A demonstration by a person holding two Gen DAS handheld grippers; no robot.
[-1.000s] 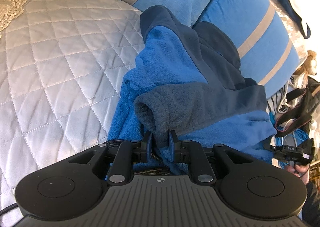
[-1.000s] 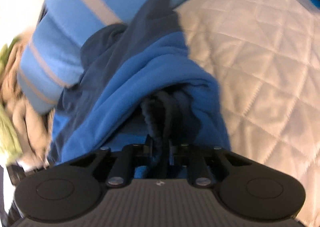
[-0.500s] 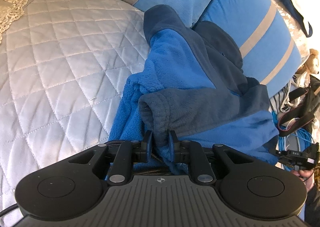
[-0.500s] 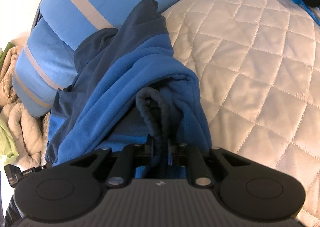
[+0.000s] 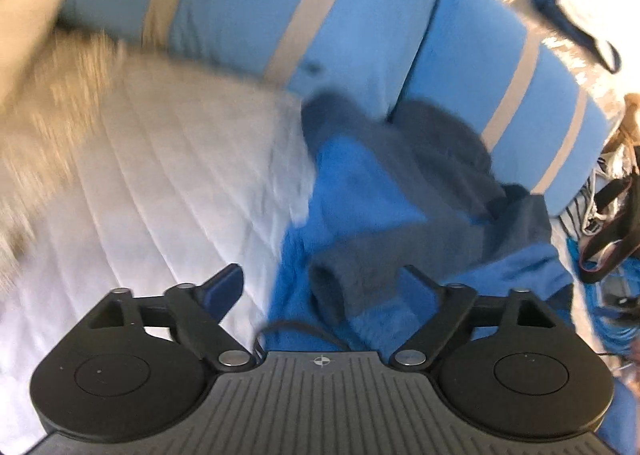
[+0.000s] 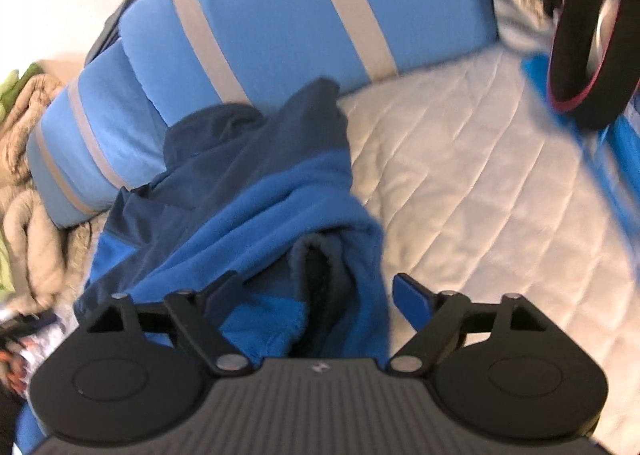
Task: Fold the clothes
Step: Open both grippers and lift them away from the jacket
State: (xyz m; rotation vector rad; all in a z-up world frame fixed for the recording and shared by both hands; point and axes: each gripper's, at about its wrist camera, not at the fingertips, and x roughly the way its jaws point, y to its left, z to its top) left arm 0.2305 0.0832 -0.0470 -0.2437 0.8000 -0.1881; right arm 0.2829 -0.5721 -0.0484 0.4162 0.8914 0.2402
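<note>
Looking through the left wrist view: the left claw (image 5: 322, 287) stands spread wide and released, gripping nothing. Between and just beyond its fingers lies the blue fleece garment (image 5: 360, 191), bunched on the quilted bed cover (image 5: 180, 183), its grey cuff (image 5: 340, 287) nearest the camera. The garment's dark navy upper part rests against the striped blue pillows (image 5: 360, 15). A thin black cable (image 5: 304, 329) crosses the fleece close to the claw body. This view is motion-blurred; fine detail cannot be confirmed.

Right wrist view: the right claw (image 6: 318, 289) is likewise spread and released, holding nothing. The garment (image 6: 256, 215) lies between its fingers, a dark cuff opening (image 6: 316, 279) facing the camera. Pillows (image 6: 280, 23) stand behind the garment; white bed cover (image 6: 480, 175) extends to the right. A black strap with red edging (image 6: 580, 55) hangs at upper right.
</note>
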